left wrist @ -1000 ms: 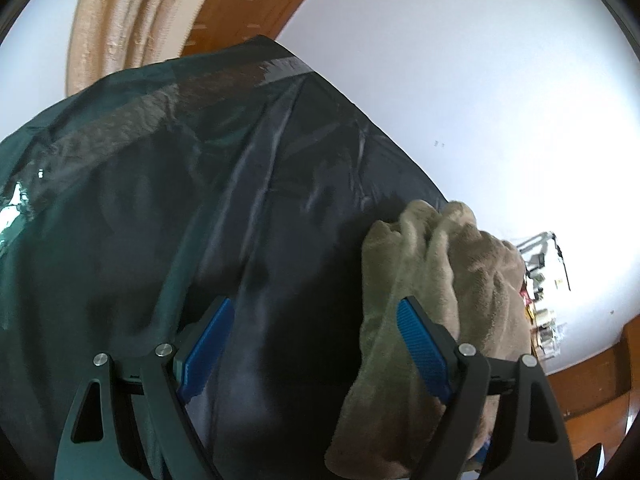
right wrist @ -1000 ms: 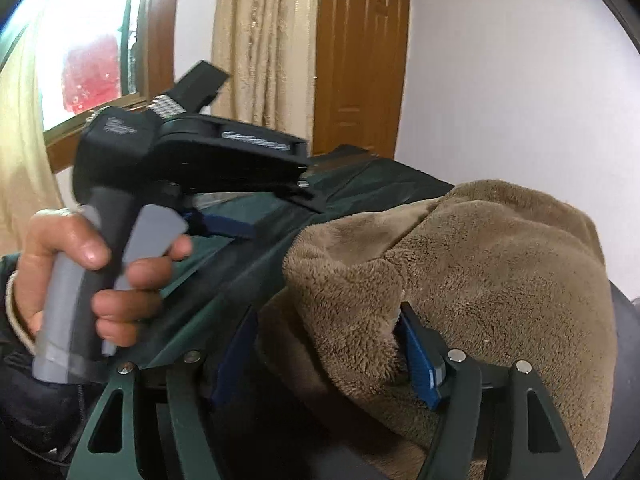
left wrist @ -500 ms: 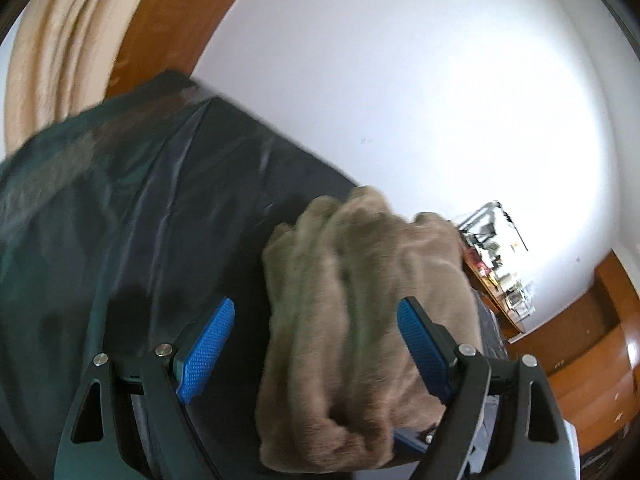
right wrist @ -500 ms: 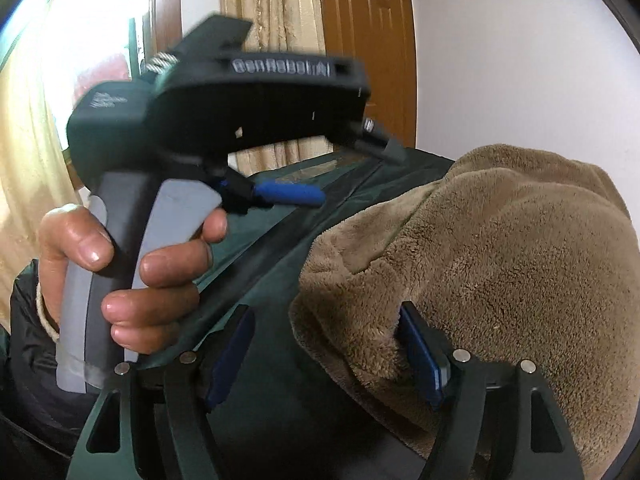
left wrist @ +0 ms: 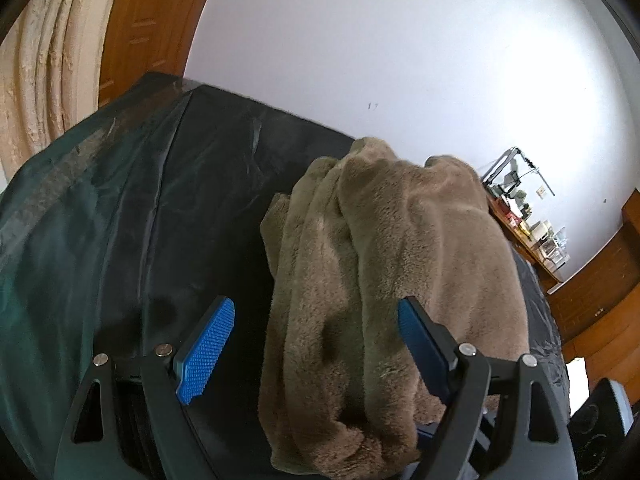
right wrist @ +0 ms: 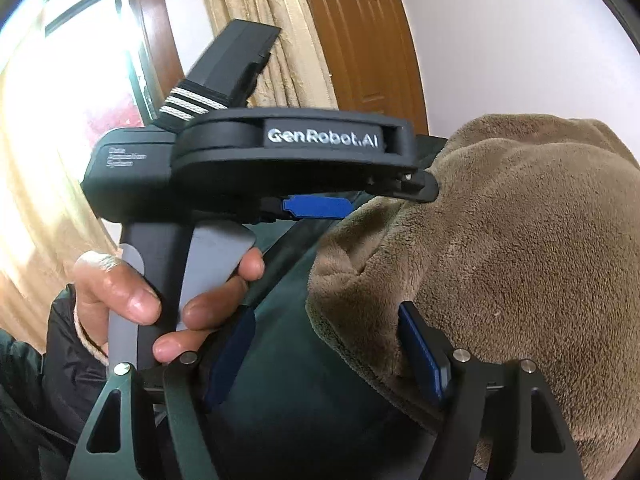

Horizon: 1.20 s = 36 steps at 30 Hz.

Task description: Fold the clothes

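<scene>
A brown fleece garment lies bunched in thick folds on a table under a dark green cover. My left gripper is open wide over the near end of the bundle. Its right blue pad is against the fleece and its left pad stands clear of it. In the right wrist view, a hand holds the left gripper, whose tips reach the fleece. My right gripper is open, and a fleece edge drapes over its right finger.
A white wall stands behind the table. A wooden door and beige curtain are at the back left, beside a bright window. A cluttered shelf is far right. A dark sleeve is at lower left.
The left gripper has swung towards the fleece, which went from the right edge of its view to between its jaws. In the right wrist view it came closer and rolled level.
</scene>
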Motion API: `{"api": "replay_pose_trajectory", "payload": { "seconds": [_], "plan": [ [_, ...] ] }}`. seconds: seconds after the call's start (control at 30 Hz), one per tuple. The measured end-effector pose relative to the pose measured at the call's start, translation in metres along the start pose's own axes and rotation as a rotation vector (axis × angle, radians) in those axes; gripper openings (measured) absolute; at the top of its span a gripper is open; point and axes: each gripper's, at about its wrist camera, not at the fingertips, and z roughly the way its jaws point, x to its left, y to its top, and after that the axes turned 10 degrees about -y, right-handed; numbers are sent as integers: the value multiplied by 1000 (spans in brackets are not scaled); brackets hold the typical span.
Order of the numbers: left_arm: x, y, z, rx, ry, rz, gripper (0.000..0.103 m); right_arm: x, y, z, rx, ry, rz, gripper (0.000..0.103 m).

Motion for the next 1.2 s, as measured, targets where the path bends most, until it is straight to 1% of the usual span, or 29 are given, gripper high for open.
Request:
{"api": "replay_pose_trajectory", "payload": {
  "seconds": [0.1,0.17,0.23,0.27,0.37,0.47,0.5,0.57,0.63,0.67,0.7,0.77,0.8,0.9,1.0,1.07,1.2],
  "plan": [
    [3,0,4,11,14,-3,87,-3,2,-4,-5,-4,-23,75],
    [4,-1,5,12,49,-3,89,-5,4,-10,-13,-4,-29,75],
    [5,-2,4,13,85,-4,98,-12,6,-24,-42,-16,-15,75],
    [5,-2,4,14,103,-4,99,-17,7,-33,-66,-34,0,75],
    [8,-5,4,17,113,-9,99,-32,7,-61,-128,-143,53,75],
    [5,-6,2,7,130,7,99,-49,5,-81,-158,-328,85,75],
    [5,-6,2,6,126,2,99,-53,6,-79,-150,-384,94,75],
    [7,-6,1,2,115,-11,99,-56,11,-69,-121,-444,103,75],
    [9,-7,-1,7,95,-34,99,-49,15,-60,-114,-450,95,75],
    [10,-7,-2,9,84,-46,99,-44,19,-52,-112,-470,65,75],
    [13,-7,-2,11,74,-61,99,-41,24,-54,-103,-494,44,75],
    [15,-8,-2,9,73,-68,99,-39,29,-33,-76,-556,10,75],
    [16,-8,-2,8,73,-70,99,-36,25,-23,-64,-571,3,75],
    [11,-10,-3,8,90,-48,99,-36,25,-20,-31,-608,-17,80],
    [6,-11,-3,6,117,-20,99,-30,20,-21,15,-643,-56,81],
    [6,-12,-4,5,121,-16,99,-35,20,-18,28,-638,-39,81],
    [12,-10,-2,21,88,-49,100,-38,14,-17,3,-637,-3,83]
  ]
}}
